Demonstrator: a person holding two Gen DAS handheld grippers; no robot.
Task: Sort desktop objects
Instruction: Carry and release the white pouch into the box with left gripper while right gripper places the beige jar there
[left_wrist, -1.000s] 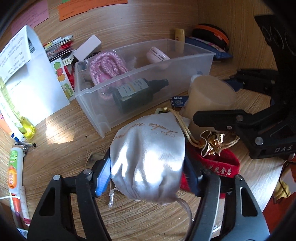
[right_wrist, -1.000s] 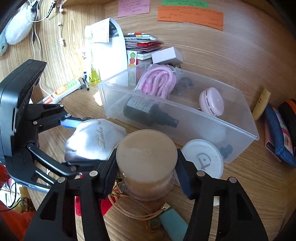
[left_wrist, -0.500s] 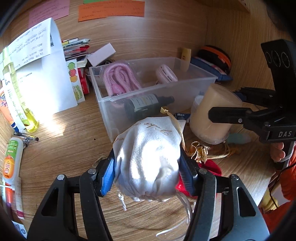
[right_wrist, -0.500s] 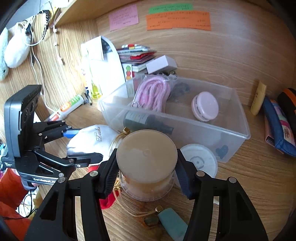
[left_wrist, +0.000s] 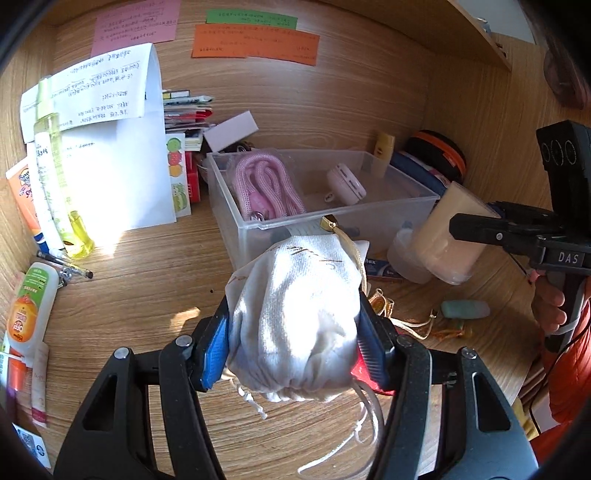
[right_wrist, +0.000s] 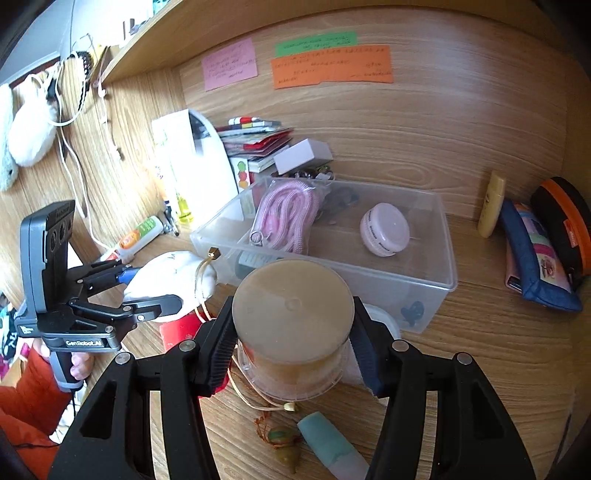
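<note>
Both loads have risen off the table since a second ago: the left gripper (left_wrist: 293, 345) is clenched on the white pouch (left_wrist: 295, 314), the right gripper (right_wrist: 291, 341) on the beige jar (right_wrist: 291, 325), both now near the clear bin (right_wrist: 436, 291), probably about to go in.

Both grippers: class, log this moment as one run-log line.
left gripper: shut on white pouch | right gripper: shut on beige jar | both raised before clear bin
</note>
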